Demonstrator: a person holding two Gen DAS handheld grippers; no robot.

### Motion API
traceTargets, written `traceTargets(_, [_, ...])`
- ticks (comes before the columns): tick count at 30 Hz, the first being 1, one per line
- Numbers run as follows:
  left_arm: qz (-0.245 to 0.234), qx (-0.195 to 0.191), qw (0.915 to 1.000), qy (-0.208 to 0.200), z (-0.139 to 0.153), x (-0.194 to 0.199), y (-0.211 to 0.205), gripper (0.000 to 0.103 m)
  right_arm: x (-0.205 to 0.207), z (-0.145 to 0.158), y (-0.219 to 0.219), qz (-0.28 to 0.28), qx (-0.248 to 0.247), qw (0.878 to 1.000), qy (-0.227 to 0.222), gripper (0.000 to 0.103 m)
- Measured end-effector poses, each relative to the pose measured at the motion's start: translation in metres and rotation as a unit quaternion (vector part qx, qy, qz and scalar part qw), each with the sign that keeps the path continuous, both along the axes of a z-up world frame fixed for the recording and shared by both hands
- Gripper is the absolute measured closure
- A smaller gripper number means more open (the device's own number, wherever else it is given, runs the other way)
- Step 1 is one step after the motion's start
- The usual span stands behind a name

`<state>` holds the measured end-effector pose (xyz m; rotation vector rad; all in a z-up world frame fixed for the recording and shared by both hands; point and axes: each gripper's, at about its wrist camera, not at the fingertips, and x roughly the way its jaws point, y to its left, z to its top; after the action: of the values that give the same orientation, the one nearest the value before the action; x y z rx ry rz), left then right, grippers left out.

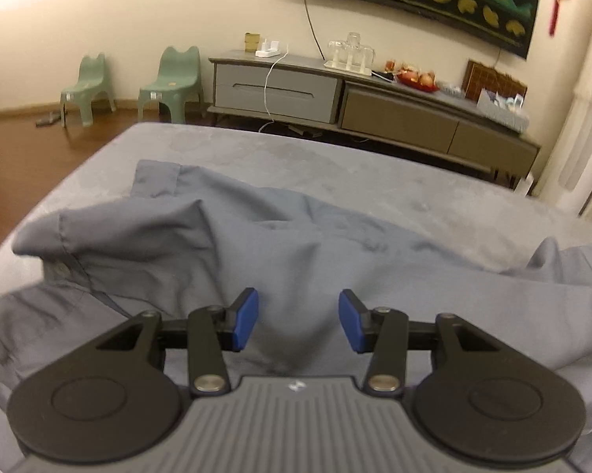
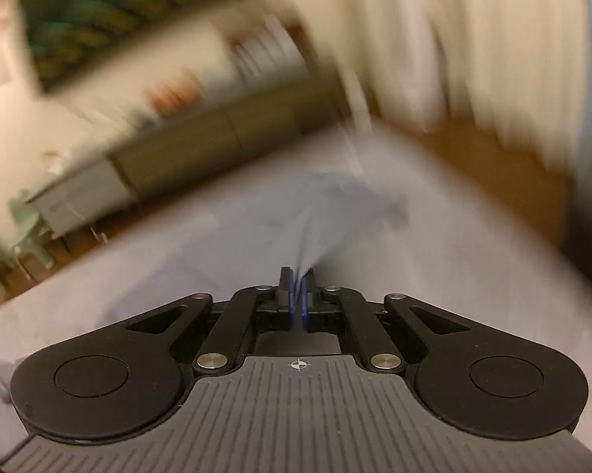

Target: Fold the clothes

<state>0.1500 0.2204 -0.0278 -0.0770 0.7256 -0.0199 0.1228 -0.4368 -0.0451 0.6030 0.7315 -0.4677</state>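
Grey bed [image 1: 414, 181] bears a shirt [image 1: 217, 236] — left gripper [image 1: 298, 321] jaws part-open, empty; right gripper [image 2: 297, 291] pinching fabric.

Right wrist view heavily motion-blurred: cabinet [image 2: 185, 157], wall hanging [image 2: 110, 12], curtain [image 2: 473, 39] all smeared; cloth [image 2: 335, 205] edges indistinct. Left wrist view: shirt [image 1: 225, 244] cut off at left and right edges, near part hidden under left gripper [image 1: 298, 321]; small items on cabinet [image 1: 394, 118] unreadable

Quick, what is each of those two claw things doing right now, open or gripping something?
Left gripper: open, blue pads apart above the crumpled grey-blue cotton shirt, nothing pinched.
Right gripper: shut on a fold of that shirt.
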Motion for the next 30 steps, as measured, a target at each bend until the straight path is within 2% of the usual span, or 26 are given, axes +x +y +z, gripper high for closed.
traceTargets(1, [0.008, 0.002, 1.0000, -0.005, 0.002, -0.001, 0.007, 0.056, -0.007, -0.017, -0.013, -0.026, 0.046, 0.999, 0.007, 0.088])
traceTargets(2, [0.021, -0.004, 0.9997, -0.010, 0.004, -0.002, 0.018, 0.053, -0.017, -0.022, -0.015, -0.038, 0.069, 0.997, -0.009, 0.084])
traceTargets(3, [0.037, -0.016, 0.9991, -0.015, 0.007, -0.002, 0.031, 0.051, -0.026, -0.021, -0.012, -0.029, 0.080, 0.996, -0.029, 0.067])
traceTargets(5, [0.080, -0.050, 0.9952, -0.026, 0.013, -0.004, 0.060, 0.038, -0.035, -0.011, -0.002, 0.005, 0.088, 0.994, -0.061, 0.046])
traceTargets(7, [0.133, -0.082, 0.9870, -0.038, 0.018, -0.006, 0.092, 0.037, -0.040, 0.001, 0.007, 0.041, 0.096, 0.991, -0.087, 0.036])
traceTargets(9, [0.186, -0.104, 0.9754, -0.058, 0.024, -0.012, 0.121, 0.037, -0.036, 0.012, 0.008, 0.060, 0.102, 0.987, -0.107, 0.021])
traceTargets(11, [0.213, -0.113, 0.9665, -0.088, 0.036, -0.015, 0.144, 0.034, -0.035, 0.018, 0.007, 0.062, 0.098, 0.986, -0.119, 0.013])
traceTargets(12, [0.207, -0.105, 0.9687, -0.087, 0.041, -0.008, 0.152, 0.031, -0.033, 0.017, 0.005, 0.055, 0.091, 0.988, -0.116, 0.013])
traceTargets(13, [0.192, -0.091, 0.9744, -0.073, 0.044, 0.005, 0.159, 0.022, -0.031, 0.017, 0.004, 0.046, 0.082, 0.990, -0.109, 0.013])
traceTargets(14, [0.176, -0.077, 0.9795, -0.060, 0.047, 0.018, 0.166, 0.019, -0.029, 0.014, 0.001, 0.036, 0.074, 0.991, -0.102, 0.013])
traceTargets(17, [0.118, -0.038, 0.9921, 0.017, 0.042, 0.068, 0.179, 0.018, -0.019, 0.006, -0.006, 0.034, 0.051, 0.995, -0.083, 0.013])
traceTargets(19, [0.096, -0.009, 0.9917, 0.085, 0.025, 0.096, 0.183, 0.018, -0.018, 0.005, -0.011, 0.036, 0.040, 0.996, -0.078, 0.013])
traceTargets(21, [0.058, -0.010, 0.9897, 0.130, 0.005, 0.103, 0.180, 0.021, -0.022, 0.007, -0.015, 0.029, 0.034, 0.996, -0.075, 0.013])
traceTargets(22, [0.037, -0.013, 0.9881, 0.149, -0.006, 0.104, 0.177, 0.029, -0.024, 0.008, -0.017, 0.026, 0.032, 0.996, -0.074, 0.013])
traceTargets(23, [0.012, -0.027, 0.9869, 0.158, -0.012, 0.102, 0.175, 0.052, -0.024, 0.009, -0.018, 0.025, 0.028, 0.997, -0.073, 0.013])
traceTargets(25, [-0.043, -0.050, 0.9866, 0.149, -0.014, 0.089, 0.165, 0.075, -0.022, 0.012, -0.016, 0.026, 0.017, 0.997, -0.072, 0.013])
traceTargets(28, [-0.087, -0.031, 0.9851, 0.145, -0.022, 0.074, 0.148, 0.075, -0.016, 0.011, -0.012, 0.034, 0.013, 0.997, -0.068, 0.013])
traceTargets(30, [-0.083, -0.047, 0.9847, 0.146, -0.027, 0.076, 0.152, 0.074, -0.013, 0.007, -0.009, 0.040, 0.014, 0.998, -0.056, 0.012])
